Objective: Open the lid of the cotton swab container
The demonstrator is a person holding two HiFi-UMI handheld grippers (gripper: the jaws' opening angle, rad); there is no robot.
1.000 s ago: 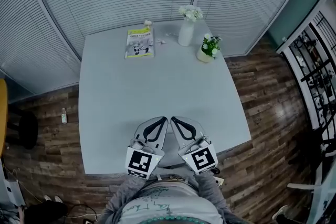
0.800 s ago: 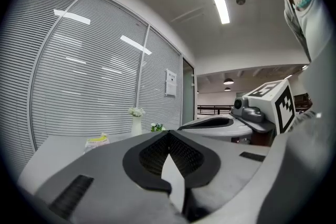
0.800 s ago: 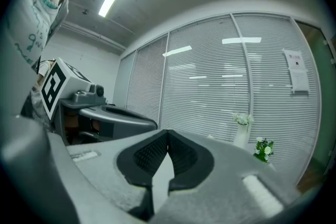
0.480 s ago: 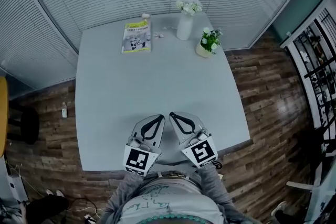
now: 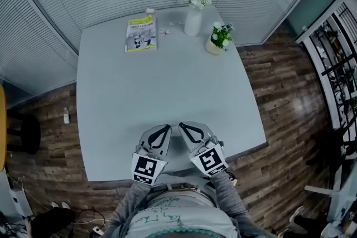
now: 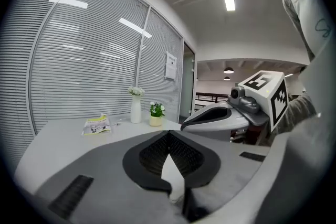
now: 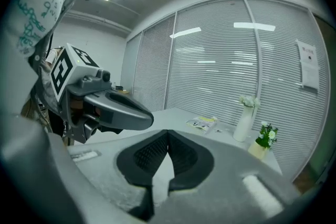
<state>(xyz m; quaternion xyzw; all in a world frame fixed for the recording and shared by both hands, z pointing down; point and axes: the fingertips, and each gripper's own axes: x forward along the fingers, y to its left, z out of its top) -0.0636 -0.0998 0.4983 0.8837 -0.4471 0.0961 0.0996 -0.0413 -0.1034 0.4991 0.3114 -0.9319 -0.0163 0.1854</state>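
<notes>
A small pale object [image 5: 149, 10] stands at the far edge of the grey table [image 5: 167, 86], behind a yellow-green booklet [image 5: 140, 33]. It is too small to tell whether it is the cotton swab container. Tiny white bits [image 5: 165, 32] lie beside the booklet. My left gripper [image 5: 167, 127] and right gripper [image 5: 181, 125] hover side by side over the table's near edge, far from those things. Both are shut with nothing between the jaws. The left gripper view shows its own closed tips [image 6: 169, 132], and the right gripper view shows the same [image 7: 168, 132].
A white vase with flowers [image 5: 193, 19] and a small potted plant [image 5: 217, 39] stand at the far right of the table. Blinds cover the glass wall behind. Wood floor surrounds the table, with a black rack [image 5: 334, 69] at the right.
Both grippers have sunk lower towards the table's near edge, staying side by side and shut. The head view has shifted slightly.
</notes>
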